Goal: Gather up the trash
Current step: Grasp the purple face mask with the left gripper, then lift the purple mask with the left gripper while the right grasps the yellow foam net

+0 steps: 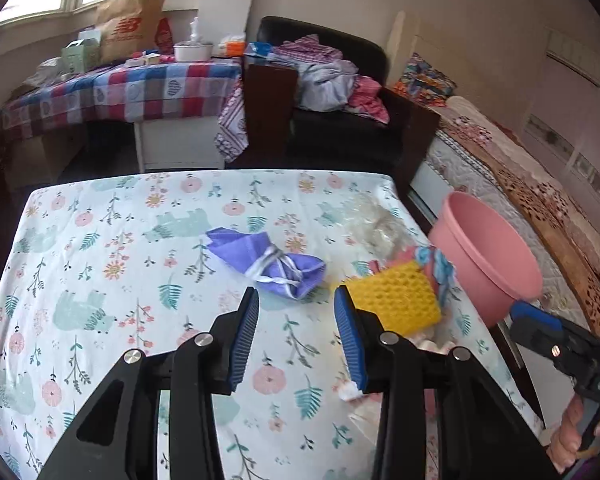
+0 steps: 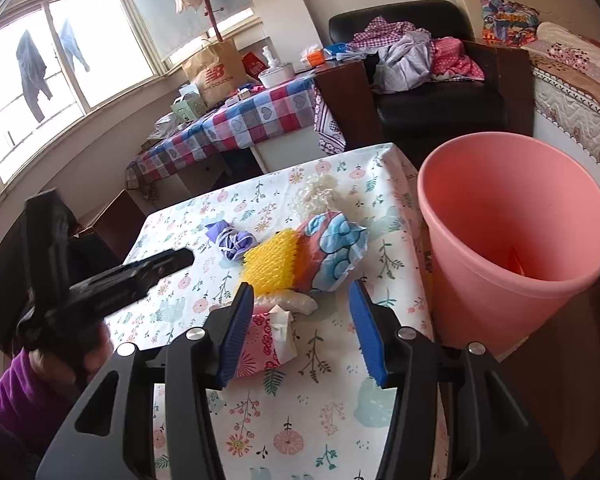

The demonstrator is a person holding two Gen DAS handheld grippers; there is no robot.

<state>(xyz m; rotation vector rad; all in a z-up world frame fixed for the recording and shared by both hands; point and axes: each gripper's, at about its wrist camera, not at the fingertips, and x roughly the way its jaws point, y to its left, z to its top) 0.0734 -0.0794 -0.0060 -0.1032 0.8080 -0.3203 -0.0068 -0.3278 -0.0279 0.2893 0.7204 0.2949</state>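
Trash lies on a floral tablecloth point(image 1: 100, 280). A crumpled purple mask point(image 1: 268, 264) lies just ahead of my open, empty left gripper point(image 1: 296, 300). A yellow foam net point(image 1: 396, 300) lies to its right, beside a blue-and-red wrapper point(image 2: 332, 248) and a clear crumpled plastic point(image 1: 376, 220). My right gripper point(image 2: 300, 300) is open and empty above a pink patterned wrapper point(image 2: 260, 340) and a white plastic scrap point(image 2: 292, 302). A pink bin point(image 2: 512, 236) stands at the table's right edge.
Behind the table stand a checked-cloth table point(image 1: 120, 92) with boxes and a paper bag, and a black armchair point(image 1: 340, 120) piled with clothes. A bed point(image 1: 540, 184) runs along the right. Windows are at the far left.
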